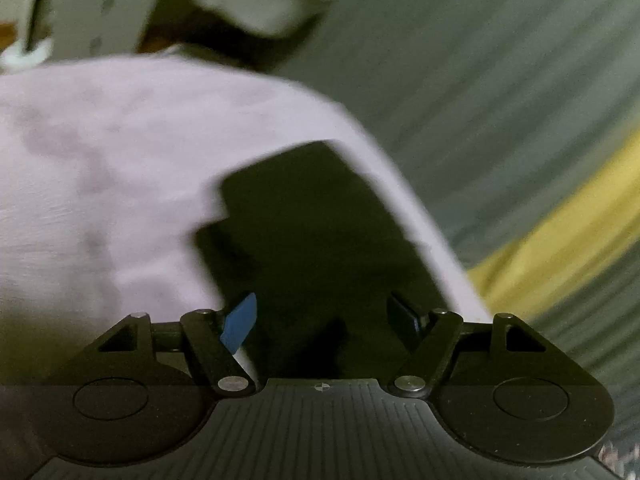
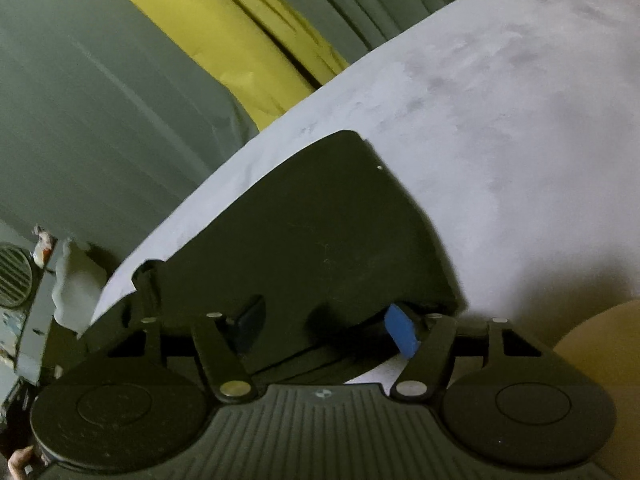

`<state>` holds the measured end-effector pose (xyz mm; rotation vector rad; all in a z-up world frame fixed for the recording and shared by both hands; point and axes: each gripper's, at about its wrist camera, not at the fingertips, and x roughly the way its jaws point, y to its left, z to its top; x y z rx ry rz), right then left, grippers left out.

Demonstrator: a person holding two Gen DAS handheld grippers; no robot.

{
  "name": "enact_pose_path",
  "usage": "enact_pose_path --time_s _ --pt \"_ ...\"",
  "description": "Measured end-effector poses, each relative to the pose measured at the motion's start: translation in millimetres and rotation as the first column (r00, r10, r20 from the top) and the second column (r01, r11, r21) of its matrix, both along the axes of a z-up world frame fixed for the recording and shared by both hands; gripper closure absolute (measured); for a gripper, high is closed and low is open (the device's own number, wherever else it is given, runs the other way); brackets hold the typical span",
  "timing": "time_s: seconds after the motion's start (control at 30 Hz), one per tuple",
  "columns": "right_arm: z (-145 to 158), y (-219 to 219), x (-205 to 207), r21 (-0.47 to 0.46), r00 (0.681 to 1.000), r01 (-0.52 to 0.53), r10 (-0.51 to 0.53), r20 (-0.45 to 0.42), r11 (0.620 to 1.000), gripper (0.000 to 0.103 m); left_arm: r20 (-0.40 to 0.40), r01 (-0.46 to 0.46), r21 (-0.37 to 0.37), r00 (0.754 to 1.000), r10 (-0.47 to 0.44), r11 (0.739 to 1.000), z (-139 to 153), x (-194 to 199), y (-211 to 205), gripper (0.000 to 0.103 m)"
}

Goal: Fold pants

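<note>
Pants [image 2: 320, 232] dark, on pale sheet [image 2: 500, 140]; green-yellow curtain [image 2: 224, 32] behind.

pants [image 2: 340, 236]: dark soft matt cloth | table top [image 2: 500, 128]: looking pale, smooth, matt | curtain [image 2: 224, 28]: showing yellow cloth folds

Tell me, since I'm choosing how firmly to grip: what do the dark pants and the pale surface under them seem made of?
Dark folded pants: apparently smooth matte woven cloth with crisp flat edges; blur hides the weave. Pale lilac surface: looks like soft, suede-like matte fabric, with mottled brushed marks.
</note>
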<state>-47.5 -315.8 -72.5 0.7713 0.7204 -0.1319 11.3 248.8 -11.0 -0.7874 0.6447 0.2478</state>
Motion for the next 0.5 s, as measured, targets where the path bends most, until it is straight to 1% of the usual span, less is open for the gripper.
enact_pose_path --time_s 0.03,0.07,0.1,0.2,0.23,0.27,0.3,0.37,0.5 --pt "1.4 3.3 3.0 -0.017 1.0 -0.012 0.012 -0.001 1.0 0.028 -0.005 -0.014 -0.039 1.0 0.014 0.999 -9.6 -1.5 7.7 0.026" --pt "3.0 6.6 5.3 -0.034 1.0 -0.022 0.022 -0.001 0.999 0.026 -0.006 -0.021 -0.081 1.0 0.02 0.997 -19.1 -2.5 14.2 0.026" --pt "5.1 10.6 8.0 -0.053 0.999 -0.034 0.033 -0.003 0.998 0.025 -0.004 -0.021 -0.106 1.0 0.02 0.994 -26.7 -1.8 17.1 0.027" --pt "9.9 17.9 11.2 -0.077 0.999 -0.051 0.051 -0.003 0.996 0.023 0.011 0.028 -0.068 1.0 -0.027 0.997 -33.2 12.6 6.6 0.023" --pt "11.2 18.9 11.5 -0.075 0.998 -0.056 0.056 0.0 0.996 0.023 -0.007 0.016 -0.066 1.0 -0.017 0.998 -36.0 19.8 5.5 0.022" --pt "12.0 19.2 11.4 -0.069 0.998 -0.061 0.061 0.002 0.996 0.023 -0.016 0.001 -0.077 1.0 -0.002 0.997 -40.0 23.8 6.6 0.021" --pt "13.1 19.1 10.7 -0.064 0.998 -0.061 0.062 0.003 0.996 0.023 -0.019 -0.016 -0.099 1.0 0.014 0.995 -45.3 26.1 10.8 0.019" --pt "15.5 18.3 8.3 -0.061 0.998 -0.059 0.06 0.008 0.996 0.023 -0.018 -0.037 -0.147 0.999 0.035 0.988 -52.0 26.2 16.1 0.017" --pt "19.6 17.1 5.7 -0.052 0.998 -0.053 0.054 0.023 0.997 0.023 0.001 -0.03 -0.136 1.0 0.031 0.99 -53.7 27.8 18.0 0.013"
